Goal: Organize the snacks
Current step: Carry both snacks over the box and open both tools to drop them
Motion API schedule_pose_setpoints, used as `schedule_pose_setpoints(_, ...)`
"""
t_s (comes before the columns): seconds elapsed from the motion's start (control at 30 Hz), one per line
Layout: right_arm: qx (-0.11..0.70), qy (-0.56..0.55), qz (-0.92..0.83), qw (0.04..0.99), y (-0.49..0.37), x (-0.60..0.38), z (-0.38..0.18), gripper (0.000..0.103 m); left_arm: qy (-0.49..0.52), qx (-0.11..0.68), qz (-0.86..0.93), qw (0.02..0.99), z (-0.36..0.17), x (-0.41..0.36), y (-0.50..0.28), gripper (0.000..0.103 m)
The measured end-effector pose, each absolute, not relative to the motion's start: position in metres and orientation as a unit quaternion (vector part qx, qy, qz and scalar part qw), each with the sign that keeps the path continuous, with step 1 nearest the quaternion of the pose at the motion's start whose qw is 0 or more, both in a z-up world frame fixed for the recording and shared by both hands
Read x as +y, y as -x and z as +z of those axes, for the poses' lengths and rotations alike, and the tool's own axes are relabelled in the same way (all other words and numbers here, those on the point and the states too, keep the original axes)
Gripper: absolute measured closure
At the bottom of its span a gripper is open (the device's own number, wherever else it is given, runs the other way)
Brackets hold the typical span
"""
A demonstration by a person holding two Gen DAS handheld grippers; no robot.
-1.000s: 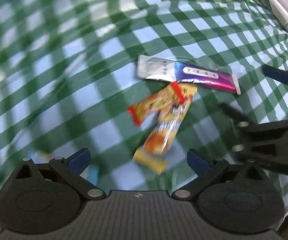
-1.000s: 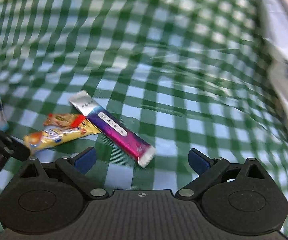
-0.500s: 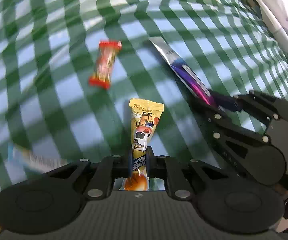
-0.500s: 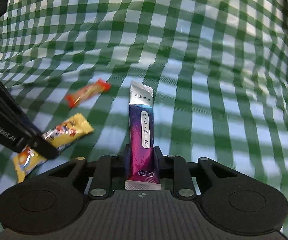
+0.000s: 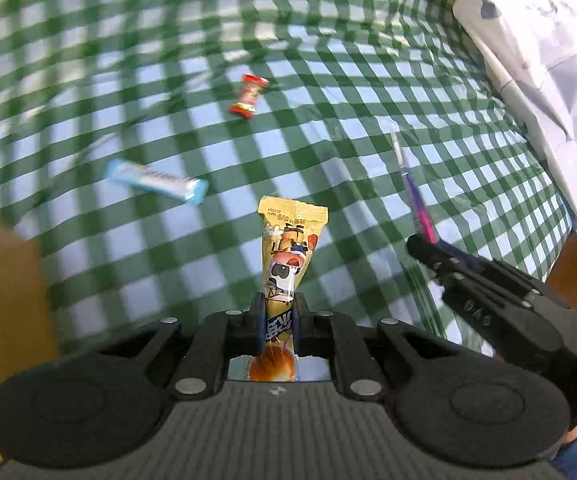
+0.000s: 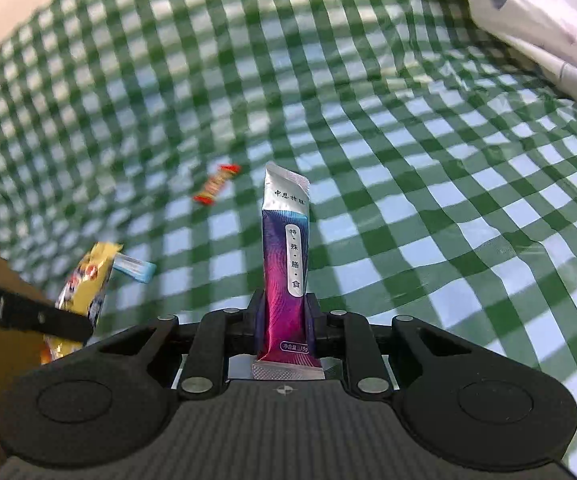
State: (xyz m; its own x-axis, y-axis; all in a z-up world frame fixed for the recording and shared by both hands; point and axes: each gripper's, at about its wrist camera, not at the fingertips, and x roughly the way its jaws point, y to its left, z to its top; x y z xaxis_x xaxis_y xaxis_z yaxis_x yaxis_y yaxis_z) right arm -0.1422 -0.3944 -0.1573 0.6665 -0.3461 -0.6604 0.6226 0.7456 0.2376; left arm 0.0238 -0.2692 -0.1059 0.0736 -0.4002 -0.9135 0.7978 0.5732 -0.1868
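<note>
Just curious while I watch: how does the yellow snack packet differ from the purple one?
The yellow packet carries a cartoon figure; the purple packet has a silver top and a white label strip. The yellow packet is clamped in the left hand-held gripper, the purple in the right hand-held gripper. Both are slim sachets held off the checked cloth.

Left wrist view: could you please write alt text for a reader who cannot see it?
The left gripper grips a yellow snack above a green checked cloth. A red candy and blue bar lie on it; at right, the right gripper holds a purple sachet.
</note>
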Motion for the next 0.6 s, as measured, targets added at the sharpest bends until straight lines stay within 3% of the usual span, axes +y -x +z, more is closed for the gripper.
schedule_pose_setpoints(0.33,0.257,-0.205,-0.193,0.924,0.187,-0.294,-0.063,0.083,-0.175,0.491,-0.34,0.782,-0.024,-0.131,0.012,0.09)
schedule_pose_setpoints(0.6,0.274,-0.197,-0.106,0.935,0.21,-0.182,-0.027,0.083,-0.17,0.457,-0.269,0.831,0.016,-0.008,0.039,0.09)
